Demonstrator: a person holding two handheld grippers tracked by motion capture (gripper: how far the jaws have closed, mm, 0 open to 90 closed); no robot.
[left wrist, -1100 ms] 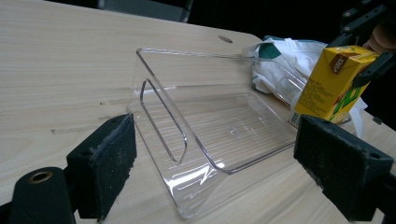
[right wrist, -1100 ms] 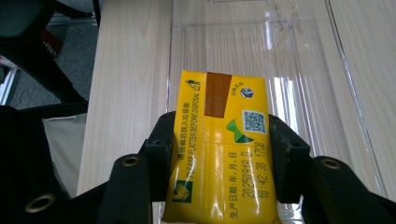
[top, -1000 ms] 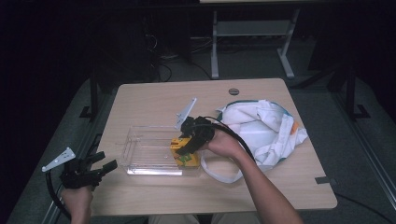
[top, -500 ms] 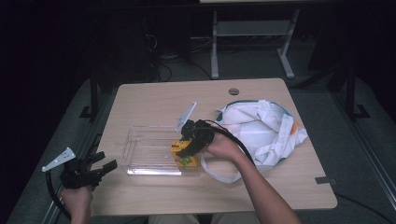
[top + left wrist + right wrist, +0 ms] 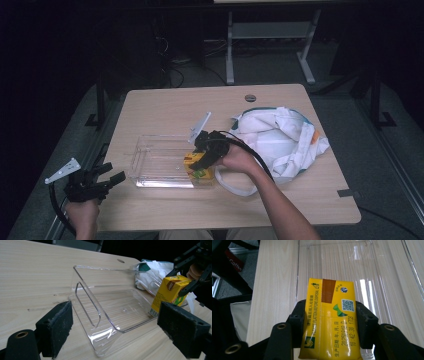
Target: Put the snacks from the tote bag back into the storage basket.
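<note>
- Your right gripper (image 5: 200,161) has its fingers (image 5: 298,322) pinching the yellow juice box (image 5: 329,320) by its two sides.
- The juice box is at the right end of the clear tray (image 5: 155,162), with its bottom low inside and the tray floor right under it.
- So the carrying part looks nearly done. What is left is to set the box down flat and let go.
- Your right hand (image 5: 237,159) reaches in from the white bag (image 5: 280,140) side, tipped down over the tray.
- Your left gripper (image 5: 95,182) waits off the left edge of the counter (image 5: 165,107), pointing at the tray. Its fingers (image 5: 55,325) are spread wide and hold nothing.
</note>
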